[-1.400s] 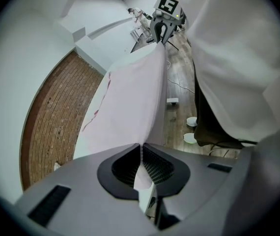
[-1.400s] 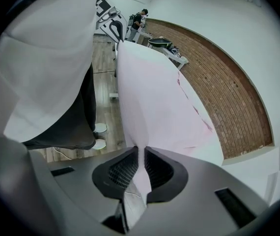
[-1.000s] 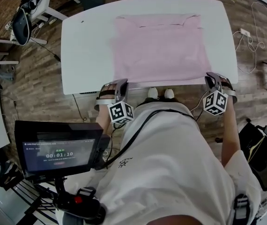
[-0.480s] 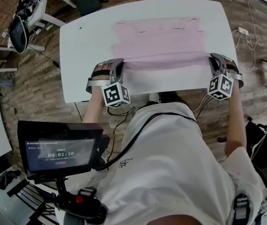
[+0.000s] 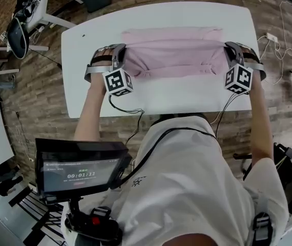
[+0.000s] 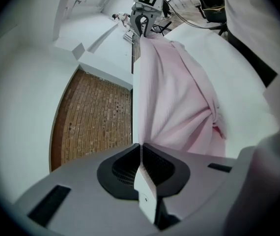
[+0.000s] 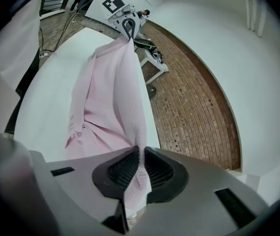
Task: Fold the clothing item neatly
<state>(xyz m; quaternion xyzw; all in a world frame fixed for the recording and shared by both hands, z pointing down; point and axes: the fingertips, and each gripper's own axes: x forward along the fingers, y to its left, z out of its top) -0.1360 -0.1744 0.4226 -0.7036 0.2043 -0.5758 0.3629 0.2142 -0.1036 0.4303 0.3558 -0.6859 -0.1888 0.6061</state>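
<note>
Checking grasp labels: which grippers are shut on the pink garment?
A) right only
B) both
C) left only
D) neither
B: the left gripper and the right gripper each pinch an edge of the pink garment, which stretches between them.

Both arms reach forward, nearly straight, with the bare left forearm [image 5: 87,118] and right forearm [image 5: 259,122] set wide apart. The left gripper [image 5: 121,58] and the right gripper [image 5: 231,55] sit about level with each other, jaws turned inward toward one another. The left marker cube [image 5: 118,82] and the right marker cube [image 5: 238,79] are on the near side, toward the body. In the right gripper view the jaws press together on a fold of the pink garment [image 5: 174,55], which passes between them and hangs out behind. In the left gripper view the jaws meet in a thin line. The cloth's edge runs into that line, apparently pinched, though little fabric shows there.
</note>
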